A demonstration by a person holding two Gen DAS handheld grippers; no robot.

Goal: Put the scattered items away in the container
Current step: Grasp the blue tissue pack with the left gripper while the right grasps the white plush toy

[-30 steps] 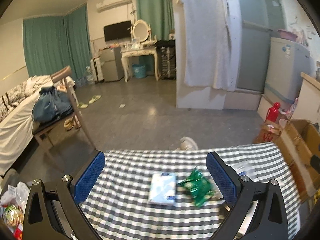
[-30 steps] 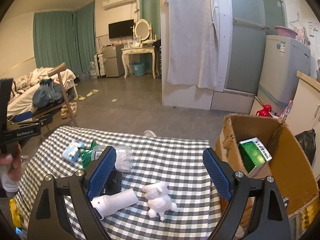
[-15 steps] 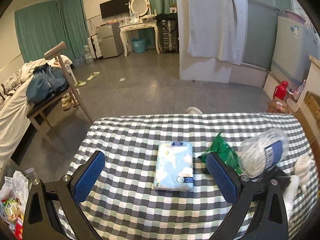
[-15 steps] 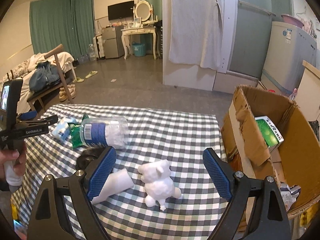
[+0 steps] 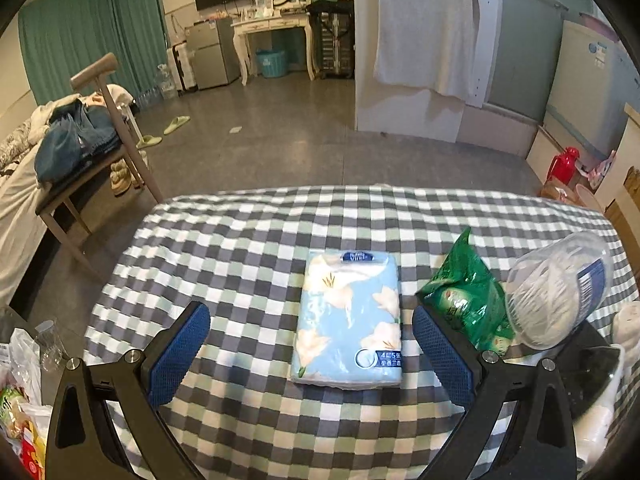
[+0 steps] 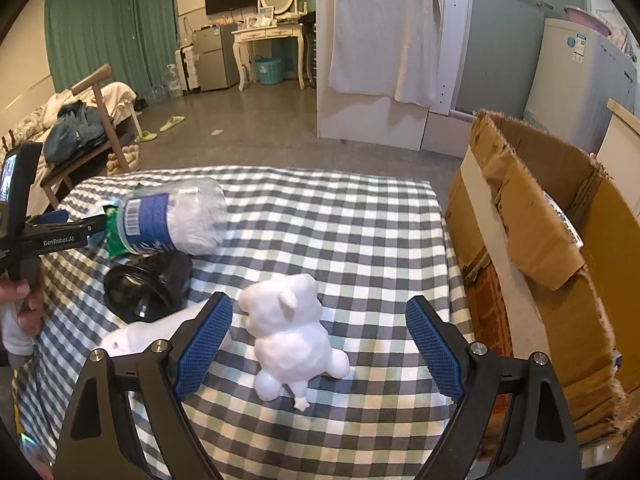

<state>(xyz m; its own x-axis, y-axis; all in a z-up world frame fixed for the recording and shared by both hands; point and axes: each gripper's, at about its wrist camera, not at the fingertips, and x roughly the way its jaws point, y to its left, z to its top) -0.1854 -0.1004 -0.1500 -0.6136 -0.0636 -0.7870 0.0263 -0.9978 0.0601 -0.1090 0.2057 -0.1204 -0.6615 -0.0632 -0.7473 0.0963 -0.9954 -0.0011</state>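
Note:
My left gripper (image 5: 310, 344) is open, low over the checked table, with a light blue tissue pack (image 5: 350, 320) lying between its fingers, nearer the right one. A green snack bag (image 5: 466, 300) and a clear plastic jar (image 5: 556, 288) lie just right of it. My right gripper (image 6: 318, 344) is open around a white plush toy (image 6: 290, 324). The jar (image 6: 172, 220), a black round lid-like object (image 6: 148, 284) and a white roll (image 6: 132, 340) lie to its left. The cardboard box (image 6: 532, 248) stands at the table's right end.
The left gripper and the hand holding it show at the left edge of the right wrist view (image 6: 24, 232). A chair with clothes (image 5: 80, 160) stands left of the table. A red thermos (image 5: 562, 166) sits on the floor at far right.
Both grippers have moved forward and down over the table. The tissue pack now lies between the left fingers, and the plush toy between the right fingers. Both stayed open.

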